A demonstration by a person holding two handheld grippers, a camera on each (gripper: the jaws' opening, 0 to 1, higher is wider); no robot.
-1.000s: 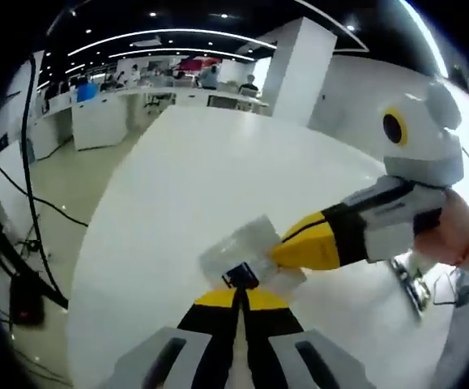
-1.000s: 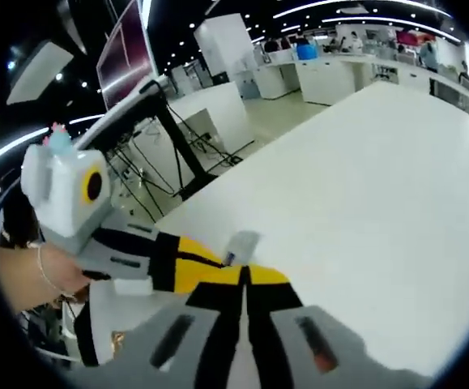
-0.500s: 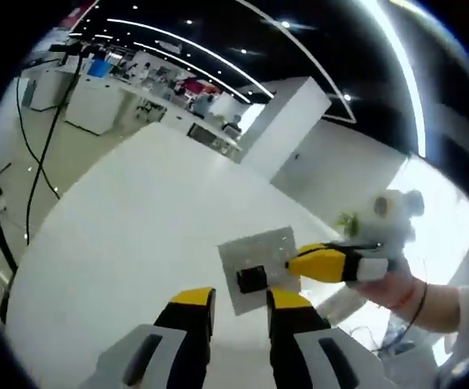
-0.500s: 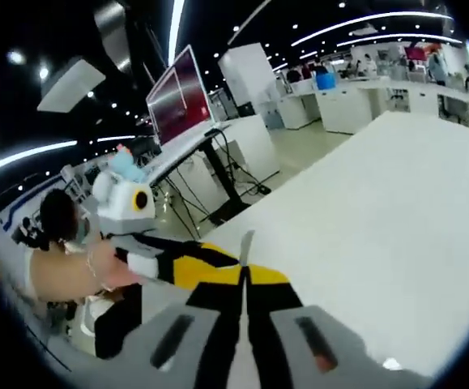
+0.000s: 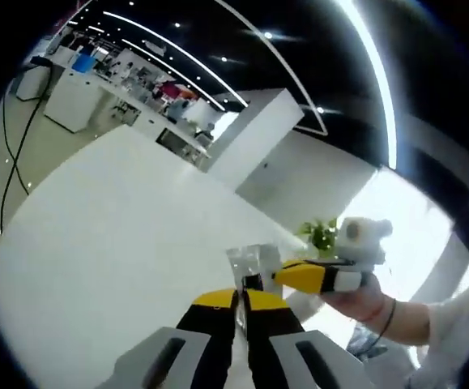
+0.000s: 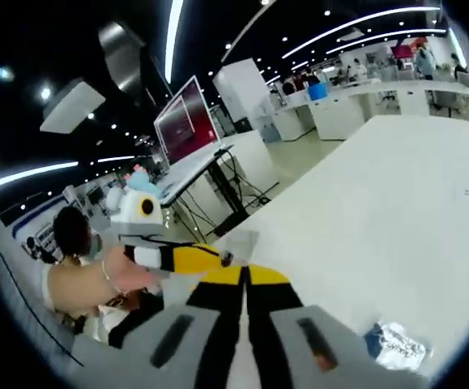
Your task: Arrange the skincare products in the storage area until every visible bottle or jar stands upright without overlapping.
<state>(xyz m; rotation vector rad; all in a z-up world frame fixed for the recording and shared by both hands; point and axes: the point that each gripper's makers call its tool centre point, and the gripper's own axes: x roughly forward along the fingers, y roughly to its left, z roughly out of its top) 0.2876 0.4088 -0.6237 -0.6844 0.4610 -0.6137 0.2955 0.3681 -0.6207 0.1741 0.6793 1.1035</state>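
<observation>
Grippers (image 5: 240, 301) (image 6: 243, 279) raised, clamping sachet (image 5: 253, 266).

Ceiling strips (image 5: 372, 89) are glaring; the white table (image 6: 396, 211) is shining bright; fisheye edges are bending and blurring.

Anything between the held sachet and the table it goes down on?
Nothing visible. The sachet is pinched by both the left gripper and the right gripper above the white table. A blue-and-silver packet lies on the table in the right gripper view, off to the side of the sachet.
</observation>
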